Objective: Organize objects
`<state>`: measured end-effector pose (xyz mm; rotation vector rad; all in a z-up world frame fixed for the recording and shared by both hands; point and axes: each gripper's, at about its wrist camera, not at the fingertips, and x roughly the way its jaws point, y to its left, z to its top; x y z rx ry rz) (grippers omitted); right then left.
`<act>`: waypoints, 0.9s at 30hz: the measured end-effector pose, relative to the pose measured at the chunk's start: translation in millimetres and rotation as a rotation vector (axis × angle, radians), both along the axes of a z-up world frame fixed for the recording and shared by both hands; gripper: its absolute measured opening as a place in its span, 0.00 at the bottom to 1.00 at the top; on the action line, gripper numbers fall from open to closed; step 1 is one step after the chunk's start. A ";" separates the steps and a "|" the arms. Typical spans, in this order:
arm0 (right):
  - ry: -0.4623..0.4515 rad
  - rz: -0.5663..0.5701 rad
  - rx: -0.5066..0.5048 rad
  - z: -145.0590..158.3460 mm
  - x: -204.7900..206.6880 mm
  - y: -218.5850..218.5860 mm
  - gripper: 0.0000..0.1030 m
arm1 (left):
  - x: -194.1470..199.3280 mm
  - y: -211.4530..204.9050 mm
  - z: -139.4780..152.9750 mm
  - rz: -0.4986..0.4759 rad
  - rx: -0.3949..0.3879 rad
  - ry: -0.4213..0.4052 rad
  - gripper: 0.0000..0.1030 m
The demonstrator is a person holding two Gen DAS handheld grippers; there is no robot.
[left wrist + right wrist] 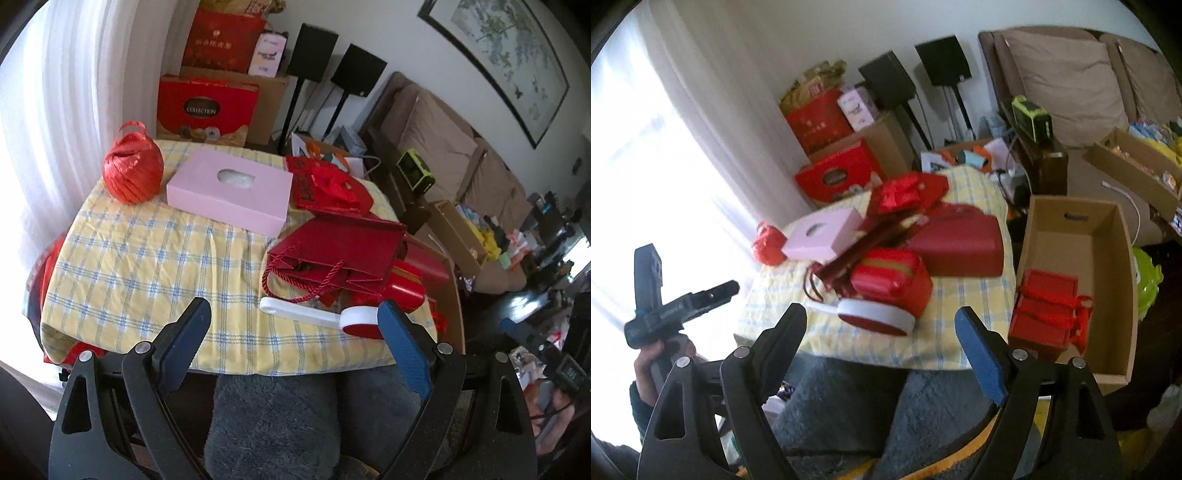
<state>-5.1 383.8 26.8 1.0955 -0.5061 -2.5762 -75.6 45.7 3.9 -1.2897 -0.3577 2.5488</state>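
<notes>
Checked tablecloth (pixel 147 258) carries pink tissue box (pixel 229 188), red twine ball (pixel 133 166).

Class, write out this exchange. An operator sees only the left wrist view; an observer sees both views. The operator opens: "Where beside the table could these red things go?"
Observer: An open cardboard box stands right beside the table, on its right in the right wrist view.
Operator: Is it empty?
Observer: No. A red gift box with a red cord already sits in its near end.
Operator: Is the right gripper carrying anything?
Observer: No. The right gripper is open, with nothing between its fingers.
</notes>
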 end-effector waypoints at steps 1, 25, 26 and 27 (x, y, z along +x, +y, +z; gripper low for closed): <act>-0.010 0.000 -0.001 -4.3 -0.9 0.3 0.81 | -0.9 0.6 -3.0 -0.001 -0.001 -0.006 0.88; -0.219 0.089 0.032 -94.3 -42.5 -20.0 0.81 | -37.3 6.7 -88.3 0.002 -0.078 -0.180 0.88; -0.221 0.089 0.031 -96.7 -43.7 -19.1 0.81 | -38.4 7.5 -89.4 -0.001 -0.082 -0.180 0.88; -0.225 0.087 0.028 -99.5 -44.9 -17.5 0.81 | -39.5 8.3 -90.3 -0.003 -0.087 -0.177 0.88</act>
